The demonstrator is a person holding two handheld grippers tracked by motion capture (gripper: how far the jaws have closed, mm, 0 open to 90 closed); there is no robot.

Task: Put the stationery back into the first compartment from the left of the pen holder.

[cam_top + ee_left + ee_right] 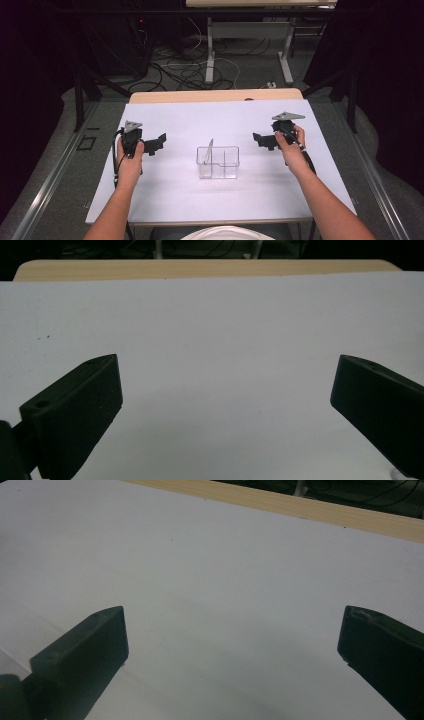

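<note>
Left gripper (159, 141): we are holding it wide, gripping nothing, above the surface (175, 200).
Right gripper (259, 139): we are keeping it wide, empty.

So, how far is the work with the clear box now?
A thin clear piece already stands inside the clear box. Nothing is in hand: left gripper and right gripper are open and empty, either side of it. What is left, the views do not tell.

I see the container (218, 162) mid-bench (200, 120), left tool (159, 141) to its left, right tool (259, 139) to its right.
</note>
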